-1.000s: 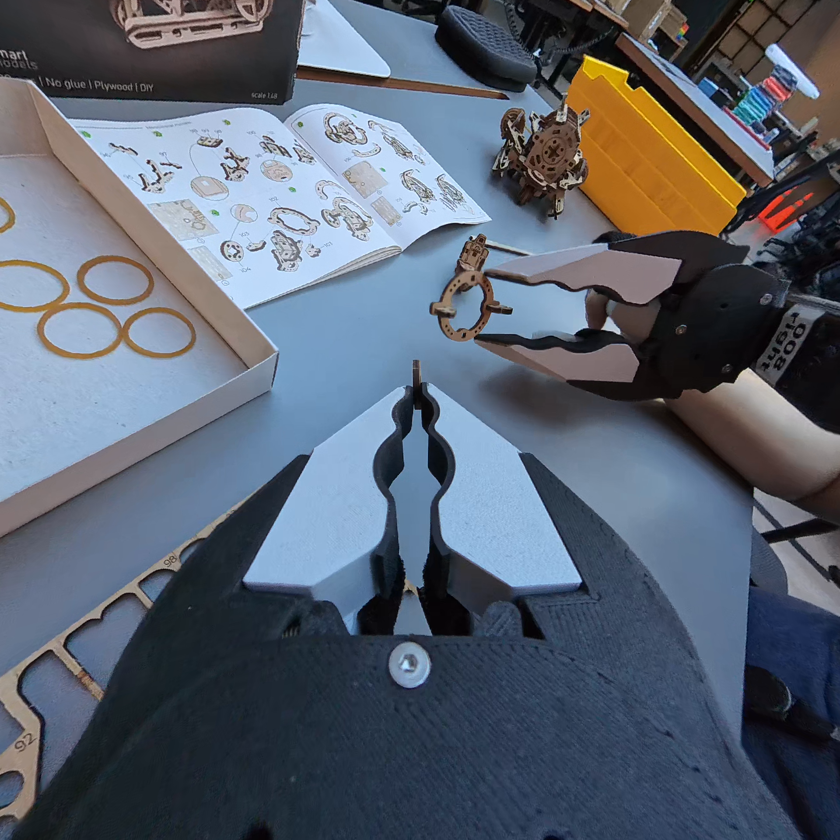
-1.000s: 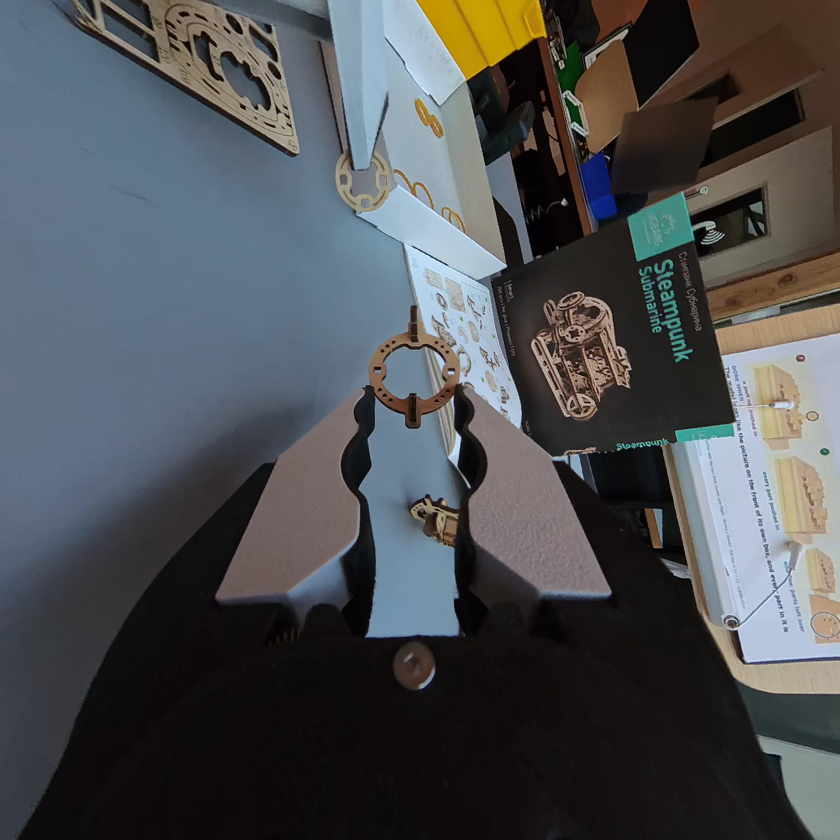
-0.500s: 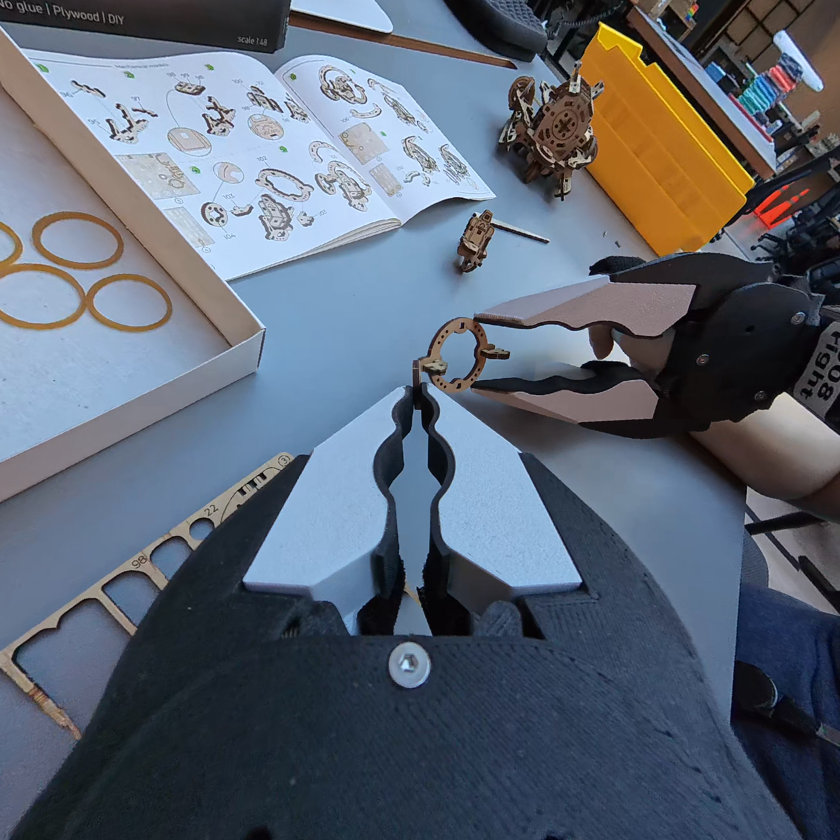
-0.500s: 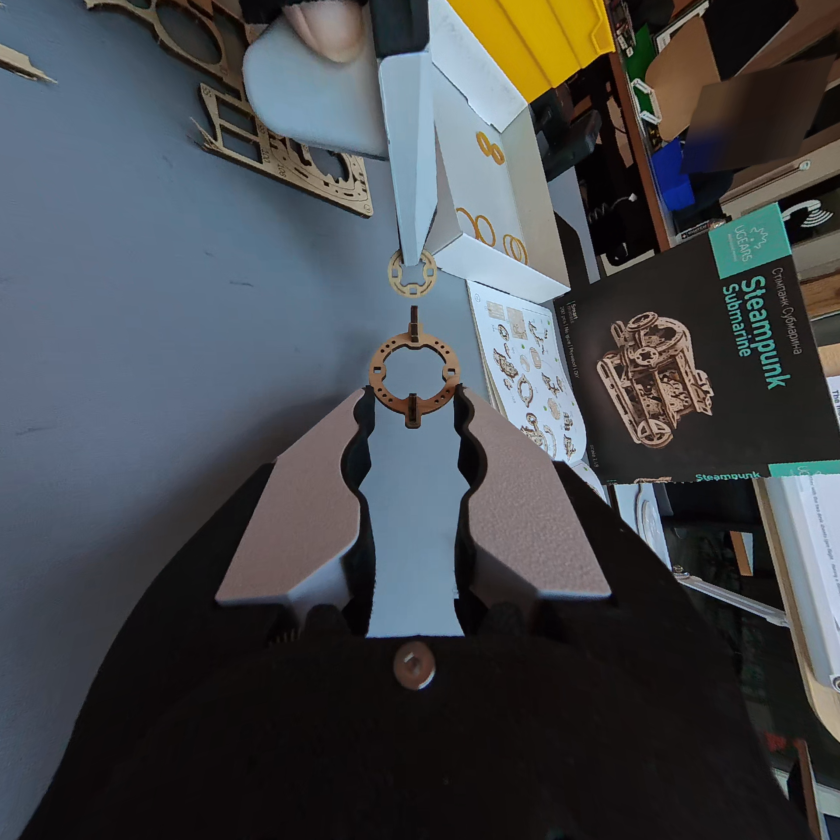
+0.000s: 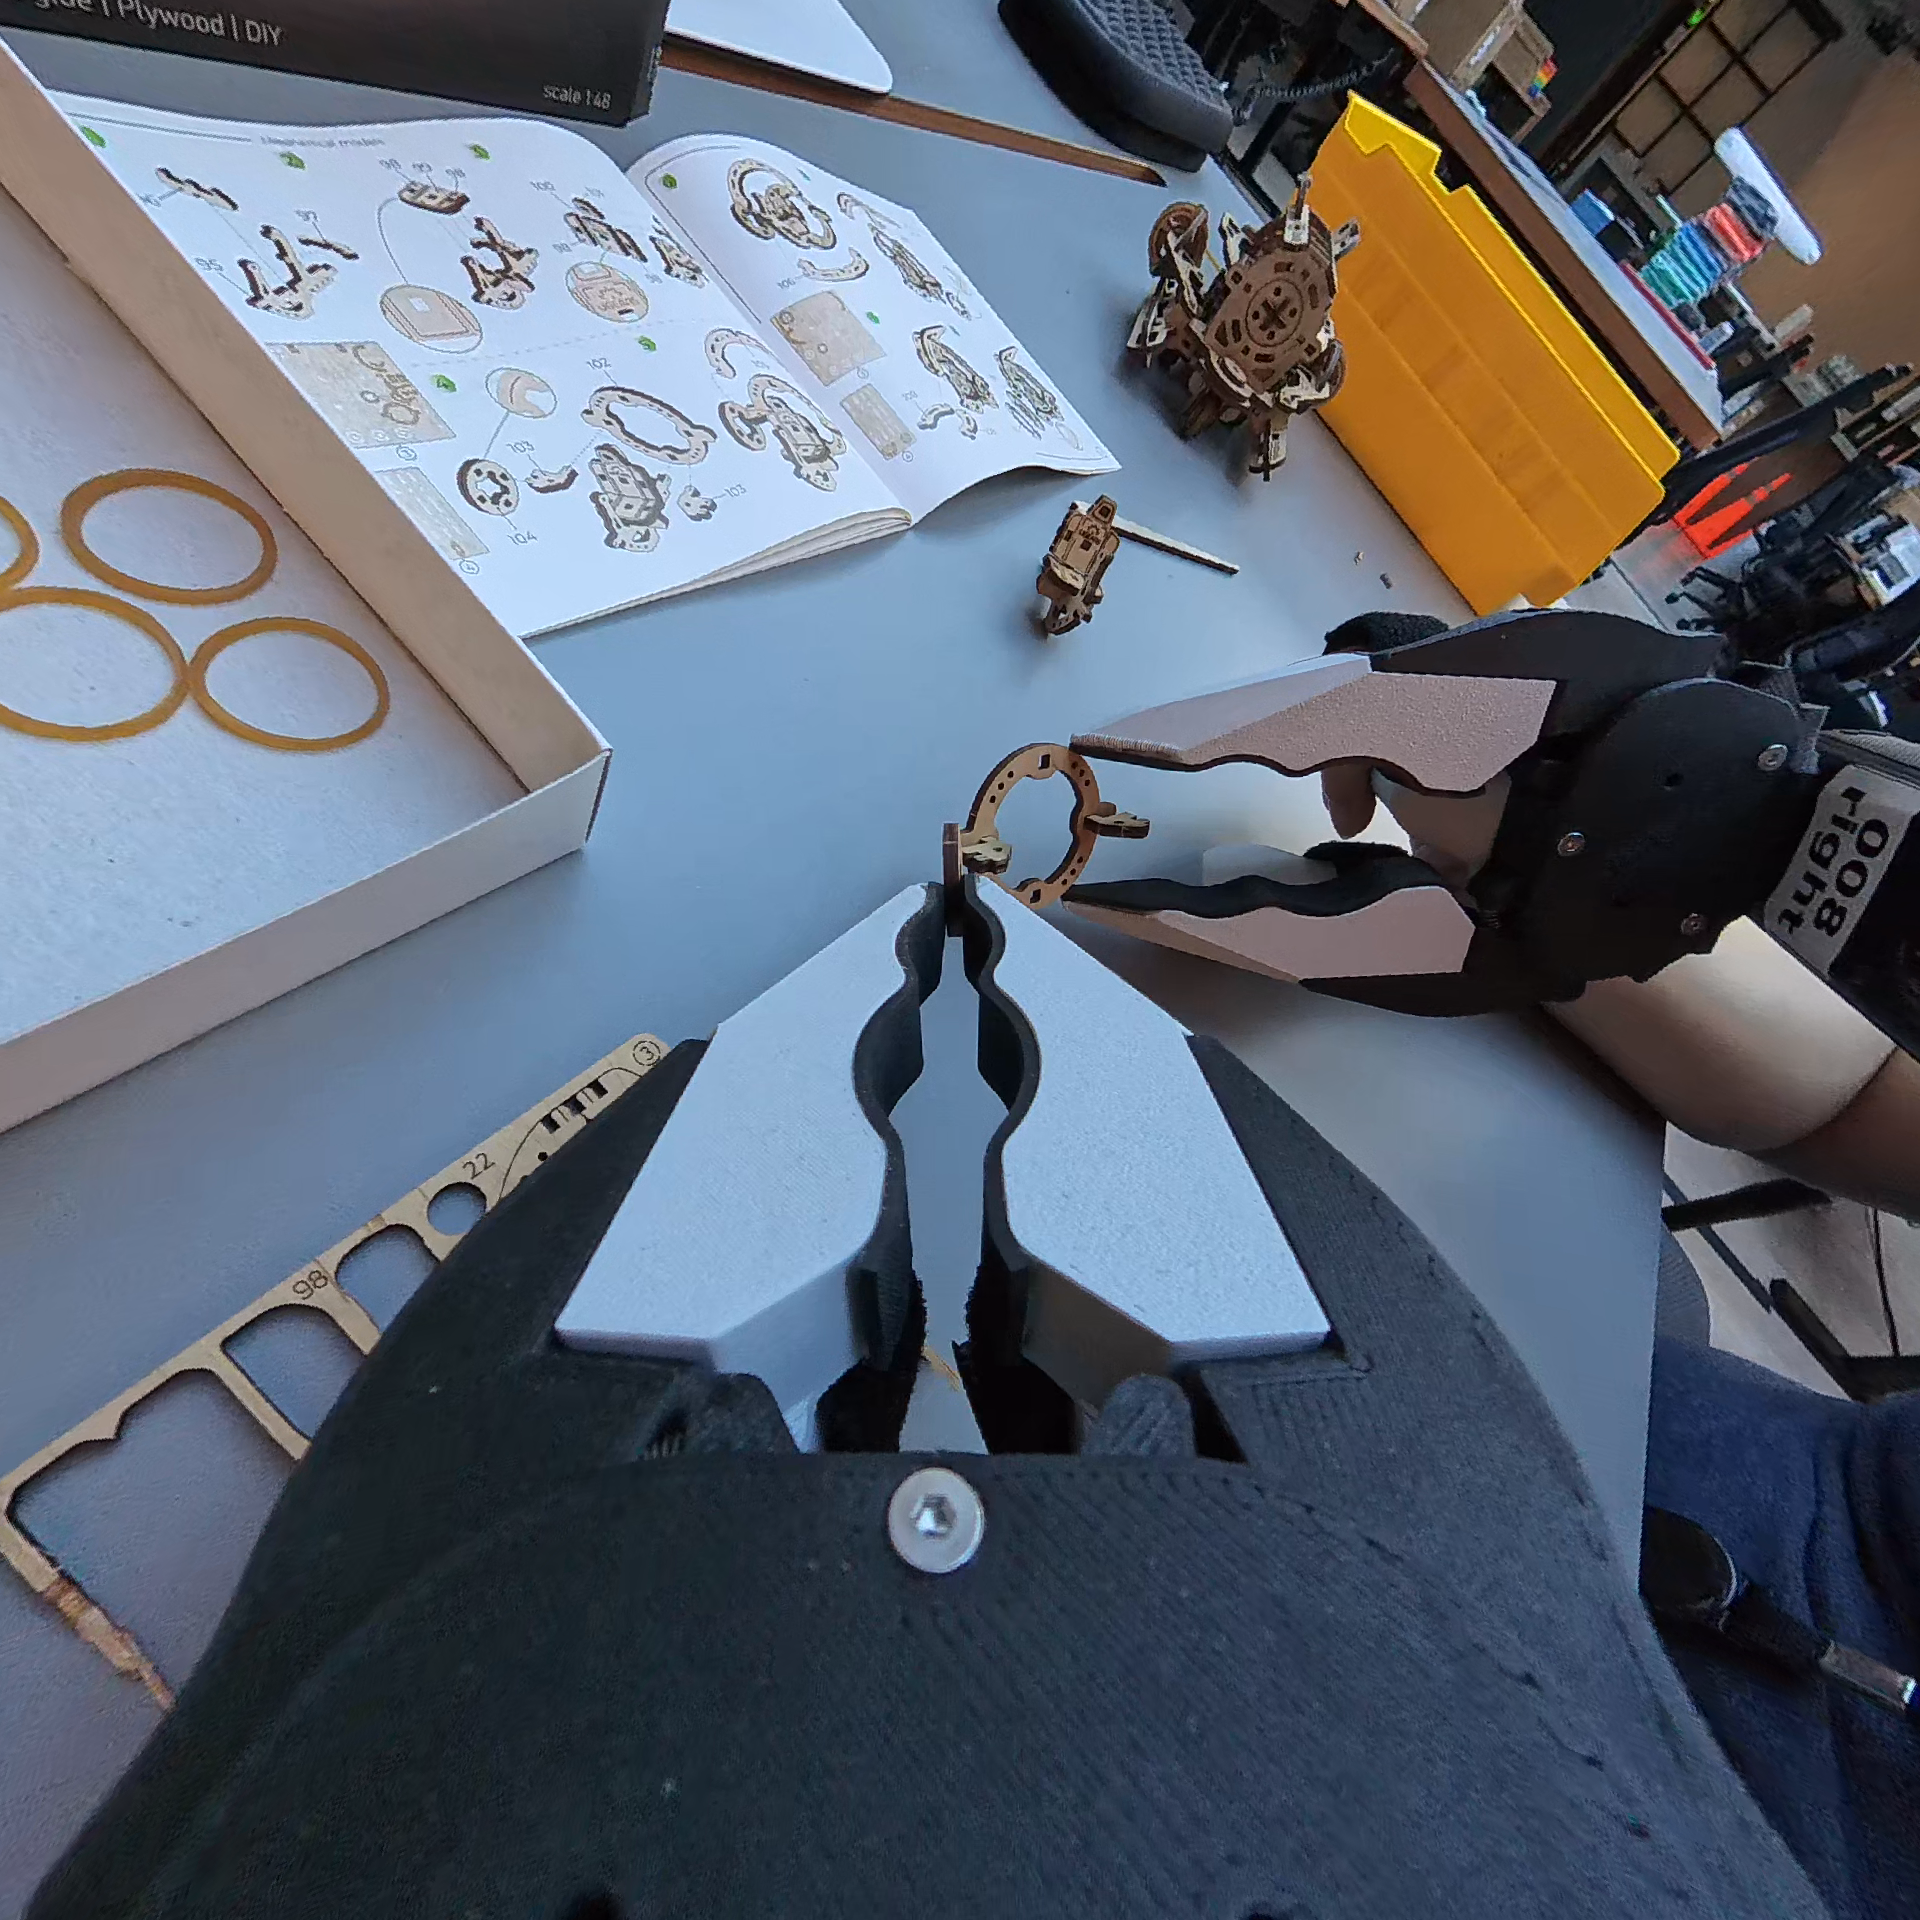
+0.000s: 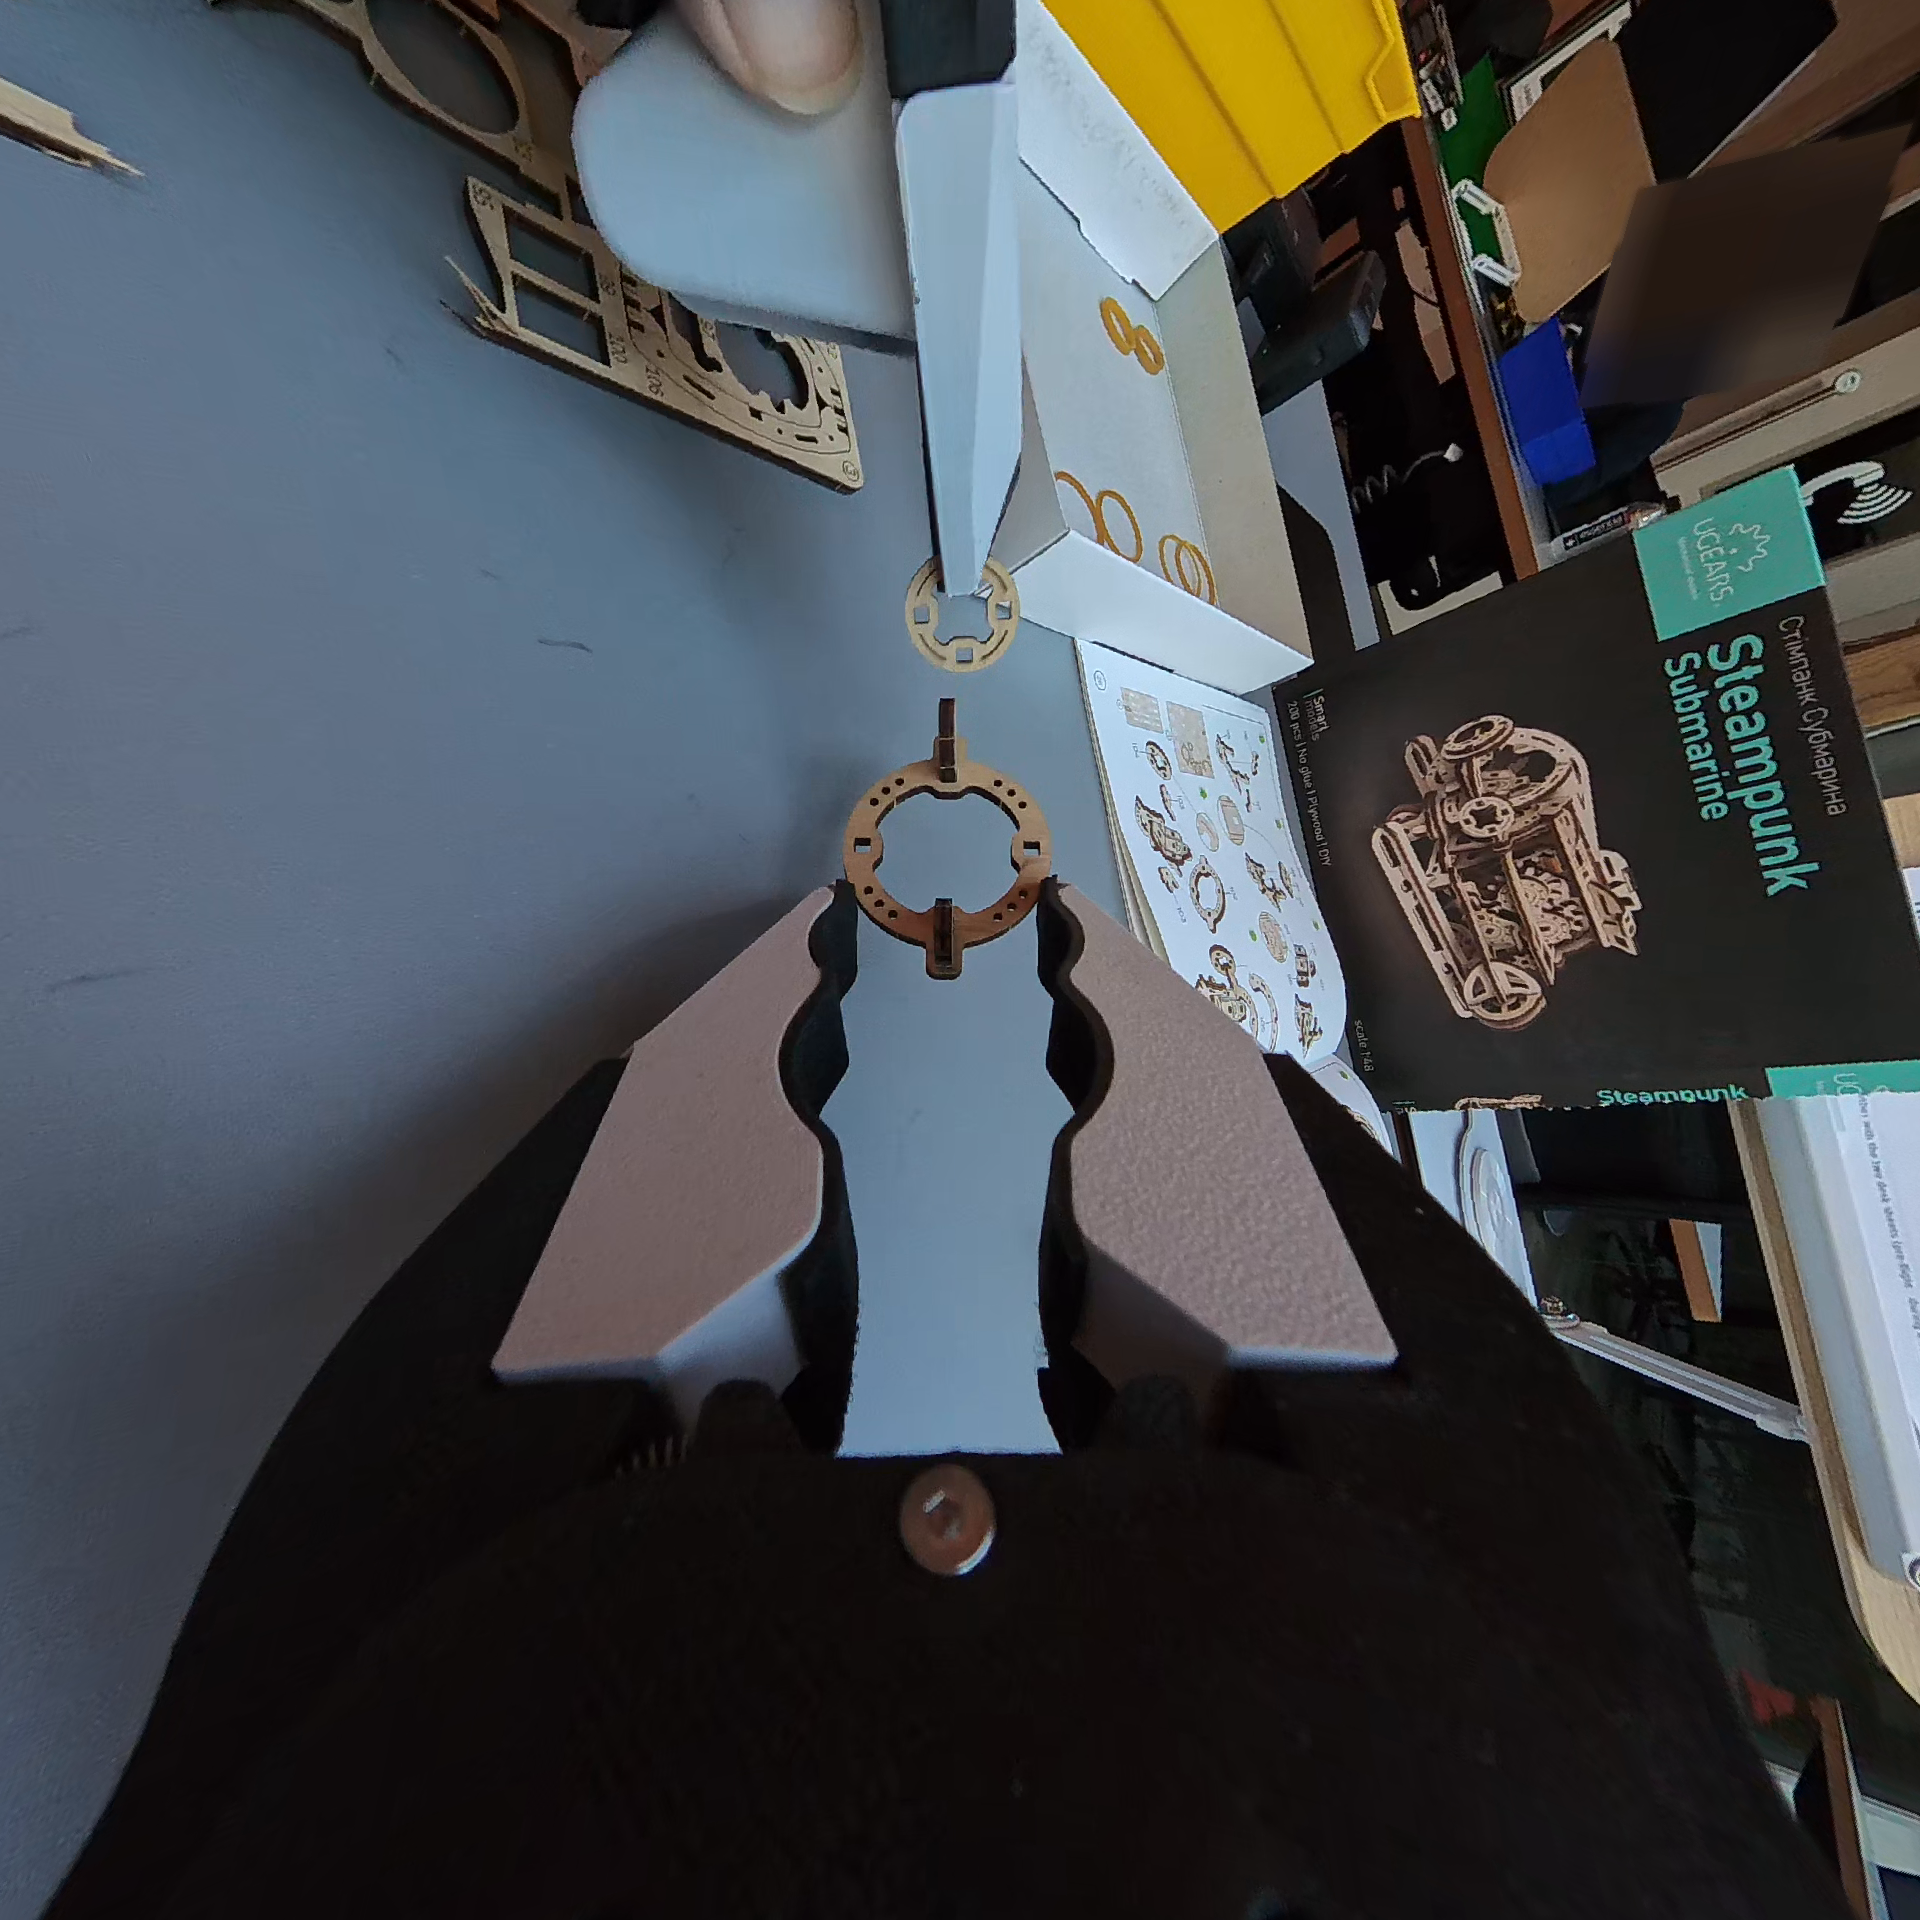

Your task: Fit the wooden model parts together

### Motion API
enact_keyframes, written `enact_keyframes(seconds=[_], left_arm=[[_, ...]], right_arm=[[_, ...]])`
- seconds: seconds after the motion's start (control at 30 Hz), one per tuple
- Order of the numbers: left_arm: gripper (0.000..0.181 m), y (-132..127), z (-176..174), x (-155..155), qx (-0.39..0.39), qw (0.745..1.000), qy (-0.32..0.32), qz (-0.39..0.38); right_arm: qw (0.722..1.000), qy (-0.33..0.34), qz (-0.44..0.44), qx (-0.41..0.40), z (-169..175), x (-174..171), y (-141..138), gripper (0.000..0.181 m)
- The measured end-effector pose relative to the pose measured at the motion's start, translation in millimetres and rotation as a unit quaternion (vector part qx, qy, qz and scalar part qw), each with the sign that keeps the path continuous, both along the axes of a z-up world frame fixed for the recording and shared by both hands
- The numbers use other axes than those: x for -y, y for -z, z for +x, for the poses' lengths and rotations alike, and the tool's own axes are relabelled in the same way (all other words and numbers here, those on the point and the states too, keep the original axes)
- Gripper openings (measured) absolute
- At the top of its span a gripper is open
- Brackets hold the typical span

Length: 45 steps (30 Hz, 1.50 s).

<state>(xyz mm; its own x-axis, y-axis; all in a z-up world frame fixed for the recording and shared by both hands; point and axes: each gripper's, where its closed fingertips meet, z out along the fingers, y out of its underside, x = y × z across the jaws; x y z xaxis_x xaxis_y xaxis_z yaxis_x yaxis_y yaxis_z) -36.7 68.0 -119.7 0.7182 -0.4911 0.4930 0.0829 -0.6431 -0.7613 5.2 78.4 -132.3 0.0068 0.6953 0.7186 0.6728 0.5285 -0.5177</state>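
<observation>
My right gripper (image 6: 945,896) is shut on a brown wooden ring (image 6: 902,914) with small tabs slotted into it, and holds it by its two sides above the grey table. My left gripper (image 5: 954,906) is shut on a small pale wooden disc (image 5: 951,868), seen edge-on at its tips. In the right wrist view the disc (image 6: 935,644) has square holes and hangs from the left gripper (image 6: 961,582) just beyond the ring's top tab, with a small gap between them. In the left wrist view the right gripper (image 5: 1072,819) holds the ring (image 5: 1003,790) right beside the disc.
A white box tray (image 5: 561,800) with rubber bands lies at the left, beside an open instruction booklet (image 5: 623,364). An assembled wooden model (image 5: 1257,322), a small sub-assembly (image 5: 1075,561) and a yellow bin (image 5: 1475,353) lie beyond. A plywood sheet frame (image 5: 260,1340) lies near left. A black product box (image 6: 1558,862) stands behind. Spacing between my two grippers at the tips: around 6 centimeters. The assembled wooden model (image 5: 1257,322) is about 30 centimeters from my right fingertips and 35 centimeters from my left.
The two grippers have moved towards each other. The ring and the small disc, far apart a second ago, now sit almost against each other. Both grips are unchanged.
</observation>
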Motion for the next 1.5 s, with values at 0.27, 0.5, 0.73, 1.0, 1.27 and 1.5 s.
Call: enact_keyframes(seconds=[0.27,0.5,0.73,1.0,1.27,1.5], left_arm=[[0.000,-1.3,-0.6,0.0,0.005,1.000,0.000,0.000],[0.000,-2.8,-1.4,0.0,0.010,1.000,-0.002,0.001],[0.001,-7.4,0.7,1.2,0.036,0.999,0.006,-0.001],[0.000,-33.9,13.6,12.5,0.188,0.980,0.058,-0.029],[0.000,-39.0,18.9,16.7,0.199,0.977,0.077,-0.028],[0.000,-57.7,29.5,26.1,0.239,0.964,0.119,-0.004]], right_arm=[[1.000,-0.001,0.002,0.005,0.2,-0.5,2.3,0.034],[1.000,-0.001,0.005,0.007,1.2,-0.5,2.2,0.034],[0.999,0.007,-0.051,0.018,3.9,1.2,11.2,0.033],[0.975,0.013,-0.223,0.000,13.7,11.4,18.4,0.034],[0.956,-0.013,-0.291,-0.011,16.2,18.8,18.2,0.035],[0.949,-0.076,-0.302,-0.050,14.5,38.6,-18.8,0.049]])
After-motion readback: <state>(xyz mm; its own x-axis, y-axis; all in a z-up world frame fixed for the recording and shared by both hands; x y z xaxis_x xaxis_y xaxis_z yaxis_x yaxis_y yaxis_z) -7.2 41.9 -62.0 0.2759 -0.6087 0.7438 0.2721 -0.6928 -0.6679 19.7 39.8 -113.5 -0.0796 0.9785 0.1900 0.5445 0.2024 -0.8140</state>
